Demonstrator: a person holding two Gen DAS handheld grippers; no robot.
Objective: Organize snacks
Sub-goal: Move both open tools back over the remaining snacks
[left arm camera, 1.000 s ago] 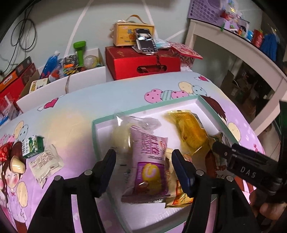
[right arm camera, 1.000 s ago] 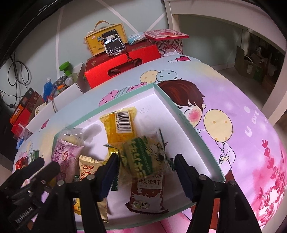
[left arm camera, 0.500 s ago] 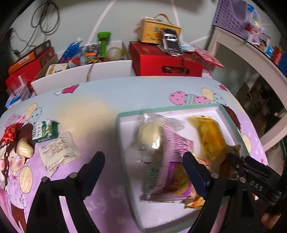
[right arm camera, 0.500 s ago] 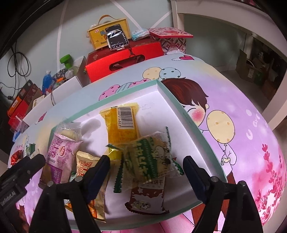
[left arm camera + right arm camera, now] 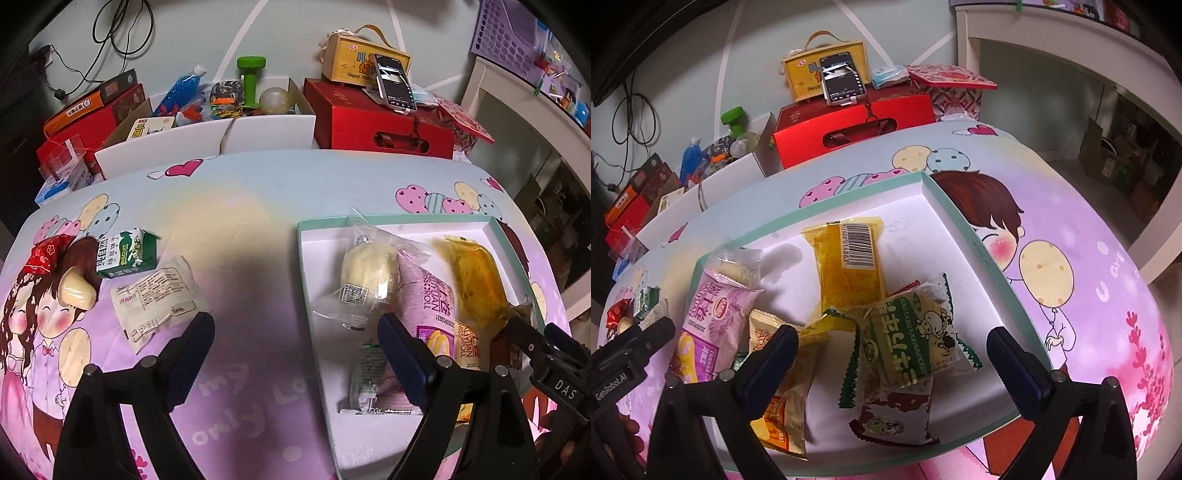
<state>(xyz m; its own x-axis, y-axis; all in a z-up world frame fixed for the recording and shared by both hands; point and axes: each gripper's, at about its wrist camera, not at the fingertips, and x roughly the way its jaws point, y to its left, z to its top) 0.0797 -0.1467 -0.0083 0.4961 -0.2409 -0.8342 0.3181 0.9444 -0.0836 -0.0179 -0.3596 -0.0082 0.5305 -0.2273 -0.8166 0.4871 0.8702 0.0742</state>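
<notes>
The left gripper [image 5: 297, 341] hangs with its jaws spread wide and nothing between them, over the bench [image 5: 258, 236] at the left edge of the white tray [image 5: 306, 266]. Its view alone shows the snacks outside the tray: a green biscuit carton [image 5: 127, 253], a white packet [image 5: 159, 299] just beside it, a pale round sweet [image 5: 75, 293] and a red wrapped sweet [image 5: 48, 254], all on the bench well apart from the tray. It also shows the clear-wrapped bun [image 5: 367, 273] at the tray's left side, touching the pink roll packet [image 5: 436, 314].

The right gripper [image 5: 892, 341] is likewise released, jaws wide, above the near part of the tray [image 5: 975, 240]. Only this view shows the green-and-yellow biscuit packet [image 5: 908, 343] lying atop a brown-and-white packet [image 5: 897, 417], and an orange packet [image 5: 783, 406] partly behind the left finger. The yellow barcode packet [image 5: 849, 269] lies lengthwise in the tray's middle, its near end under the green-and-yellow packet. The pink roll packet [image 5: 709, 325] sits at the tray's left.
</notes>
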